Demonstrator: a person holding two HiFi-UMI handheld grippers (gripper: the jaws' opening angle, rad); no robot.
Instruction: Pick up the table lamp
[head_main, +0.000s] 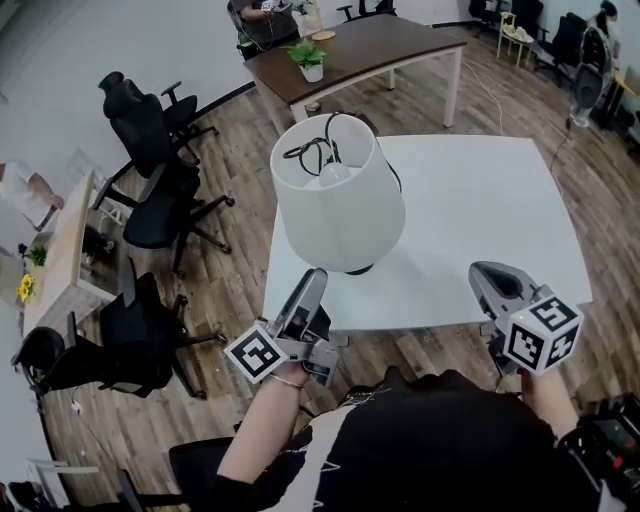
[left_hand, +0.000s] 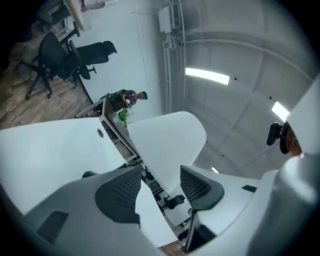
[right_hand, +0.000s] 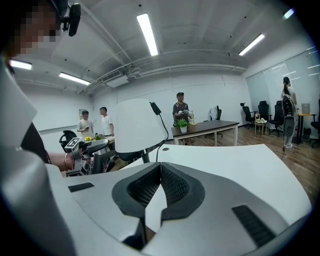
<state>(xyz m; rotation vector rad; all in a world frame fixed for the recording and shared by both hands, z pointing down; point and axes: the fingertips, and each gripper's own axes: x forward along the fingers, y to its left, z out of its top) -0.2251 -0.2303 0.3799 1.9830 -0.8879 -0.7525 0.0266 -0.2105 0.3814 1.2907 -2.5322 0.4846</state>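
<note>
The table lamp (head_main: 338, 205) stands near the front left of the white table (head_main: 480, 210). It has a wide white shade, a dark base (head_main: 358, 268) and a black cord (head_main: 315, 150) looped over its top. My left gripper (head_main: 310, 285) is at the table's front edge, just below and left of the base, open with nothing between the pads. In the left gripper view the shade (left_hand: 167, 150) shows ahead of the spread left gripper (left_hand: 161, 186). My right gripper (head_main: 488, 278) hovers at the front right edge, shut and empty. The right gripper (right_hand: 160, 172) sees the shade (right_hand: 136, 125) to its left.
A brown desk (head_main: 380, 45) with a potted plant (head_main: 310, 58) stands behind the table. Black office chairs (head_main: 150, 200) crowd the wooden floor on the left. Several people (right_hand: 180, 107) stand at the back of the room. A fan (head_main: 585, 90) is at the far right.
</note>
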